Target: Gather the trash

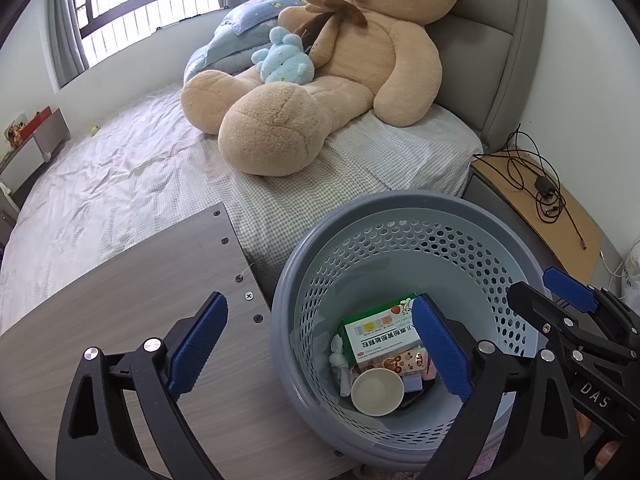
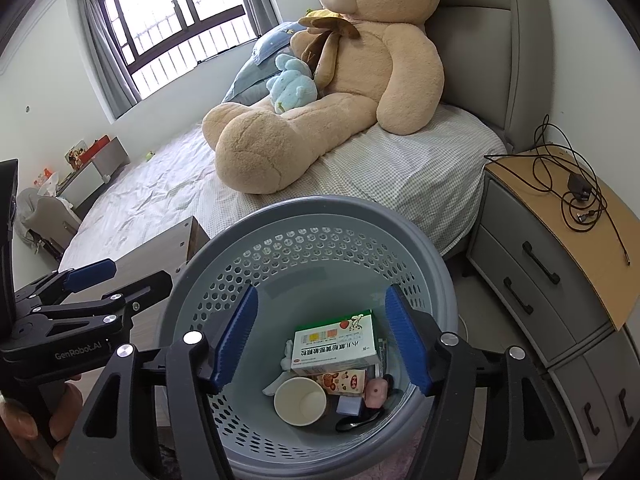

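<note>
A grey perforated trash basket stands beside the bed. In it lie a green-and-white medicine box, a white paper cup, a snack wrapper, crumpled tissue and small dark items. My left gripper is open and empty, one finger over the wooden table, the other over the basket. My right gripper is open and empty, above the basket's mouth. The right gripper also shows in the left wrist view, the left gripper in the right wrist view.
A wooden table top lies left of the basket. A big teddy bear and a blue plush sit on the bed. A nightstand with black cables stands to the right.
</note>
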A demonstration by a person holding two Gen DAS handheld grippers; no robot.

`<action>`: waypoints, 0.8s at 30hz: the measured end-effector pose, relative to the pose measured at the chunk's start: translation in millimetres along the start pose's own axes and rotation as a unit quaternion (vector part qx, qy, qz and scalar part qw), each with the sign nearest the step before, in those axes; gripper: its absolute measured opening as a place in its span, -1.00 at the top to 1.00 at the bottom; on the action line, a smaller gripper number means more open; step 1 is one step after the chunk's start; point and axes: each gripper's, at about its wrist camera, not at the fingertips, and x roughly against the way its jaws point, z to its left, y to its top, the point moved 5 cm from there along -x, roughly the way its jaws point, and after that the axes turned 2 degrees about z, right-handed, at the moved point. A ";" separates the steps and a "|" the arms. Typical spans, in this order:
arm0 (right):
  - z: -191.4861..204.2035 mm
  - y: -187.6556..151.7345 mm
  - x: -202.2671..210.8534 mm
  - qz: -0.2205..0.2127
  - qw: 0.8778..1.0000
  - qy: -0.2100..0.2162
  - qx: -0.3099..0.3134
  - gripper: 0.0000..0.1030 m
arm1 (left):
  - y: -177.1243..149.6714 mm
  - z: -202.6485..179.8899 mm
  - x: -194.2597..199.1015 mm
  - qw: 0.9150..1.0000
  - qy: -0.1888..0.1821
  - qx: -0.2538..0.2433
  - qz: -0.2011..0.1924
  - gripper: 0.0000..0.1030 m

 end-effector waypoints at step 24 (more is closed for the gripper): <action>0.3 -0.4 2.1 0.001 1.000 -0.004 -0.008 -0.39 | -1.8 9.6 2.4 1.000 0.020 0.014 0.001 -0.88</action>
